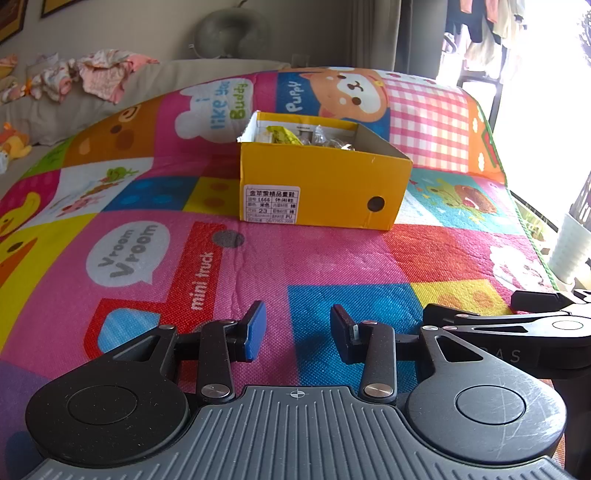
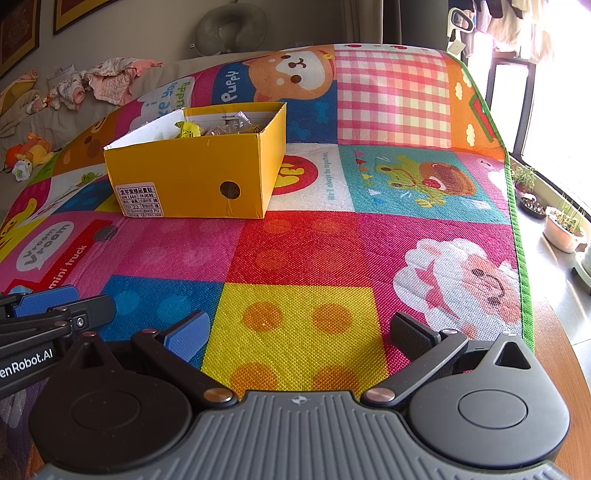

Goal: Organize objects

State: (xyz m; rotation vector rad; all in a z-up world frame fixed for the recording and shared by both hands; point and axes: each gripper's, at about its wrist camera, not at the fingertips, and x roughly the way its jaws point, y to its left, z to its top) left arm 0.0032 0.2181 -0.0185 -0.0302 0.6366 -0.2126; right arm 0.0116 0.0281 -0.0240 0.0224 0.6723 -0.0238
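Observation:
An open yellow cardboard shoebox (image 1: pixel 325 184) (image 2: pixel 199 173) stands on the colourful play mat (image 1: pixel 258 266) (image 2: pixel 303 240). It holds several small wrapped items (image 1: pixel 306 136) (image 2: pixel 218 127), yellow and clear packets. My left gripper (image 1: pixel 297 330) hovers low over the mat, well short of the box, open with nothing between its blue-padded fingers. My right gripper (image 2: pixel 301 334) is beside it to the right, open wider and also empty. The right gripper's arm (image 1: pixel 524 325) shows at the left view's right edge. The left gripper's fingers (image 2: pixel 48 301) show at the right view's left edge.
A sofa or bed (image 1: pixel 92 99) with crumpled clothes (image 2: pixel 96 81) and a soft toy (image 2: pixel 29 153) runs along the back left. A neck pillow (image 1: pixel 229 33) hangs on the wall. The mat's green edge (image 2: pixel 517 229) borders a floor with potted plants (image 2: pixel 563 225) by a bright window.

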